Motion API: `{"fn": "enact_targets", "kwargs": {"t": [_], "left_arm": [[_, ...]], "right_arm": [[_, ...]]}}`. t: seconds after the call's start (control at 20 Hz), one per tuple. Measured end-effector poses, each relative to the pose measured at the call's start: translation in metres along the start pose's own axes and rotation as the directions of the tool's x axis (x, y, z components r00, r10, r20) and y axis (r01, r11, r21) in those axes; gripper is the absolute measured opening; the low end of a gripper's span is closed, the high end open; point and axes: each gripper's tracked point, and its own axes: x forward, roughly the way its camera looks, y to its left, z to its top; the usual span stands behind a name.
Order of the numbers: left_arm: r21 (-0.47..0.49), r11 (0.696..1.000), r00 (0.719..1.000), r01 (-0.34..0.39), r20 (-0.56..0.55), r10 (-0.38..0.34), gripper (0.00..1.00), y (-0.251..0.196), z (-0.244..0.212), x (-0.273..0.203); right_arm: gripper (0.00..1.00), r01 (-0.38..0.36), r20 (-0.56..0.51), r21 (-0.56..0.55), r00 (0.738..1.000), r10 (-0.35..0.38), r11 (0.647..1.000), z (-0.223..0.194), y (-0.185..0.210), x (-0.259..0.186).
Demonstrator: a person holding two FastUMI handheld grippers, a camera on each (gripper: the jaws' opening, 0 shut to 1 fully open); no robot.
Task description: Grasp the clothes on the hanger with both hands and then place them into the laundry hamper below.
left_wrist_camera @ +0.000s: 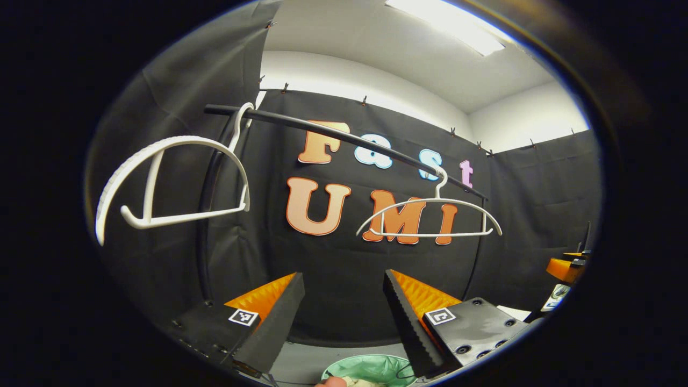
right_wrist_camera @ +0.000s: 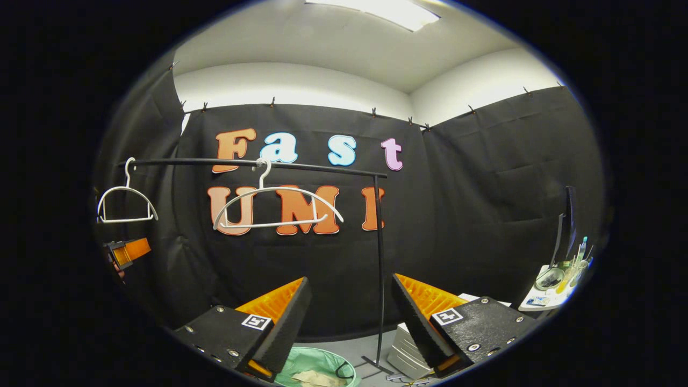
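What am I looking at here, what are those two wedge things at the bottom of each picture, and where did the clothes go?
There is no robot arm here. A person holds a two-finger gripper in each hand, and a fisheye camera rides on each one, looking forward along its fingers. The wedges are those fingers.

In the left gripper view, the left gripper stands open with nothing between its fingers. In the right gripper view, the right gripper is open and empty too.

Ahead is a dark rail on a stand, with two white hangers on it: a near hanger and a far hanger. Both hang bare.

Below sits a green laundry hamper with pale cloth lying in it, so the clothes seem to be in there already. A small side table with odds and ends stands at the right.
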Motion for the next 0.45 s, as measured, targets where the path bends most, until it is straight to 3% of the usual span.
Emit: {"fn": "enact_targets", "kwargs": {"t": [0.45], "left_arm": [[-0.002,1.0,1.0,-0.005,-0.008,0.005,0.97,-0.0035,-0.0053,0.0015]], "right_arm": [[0.93,-0.014,-0.005,0.008,1.0,0.014,1.0,-0.0065,0.0049,0.0075]]}}
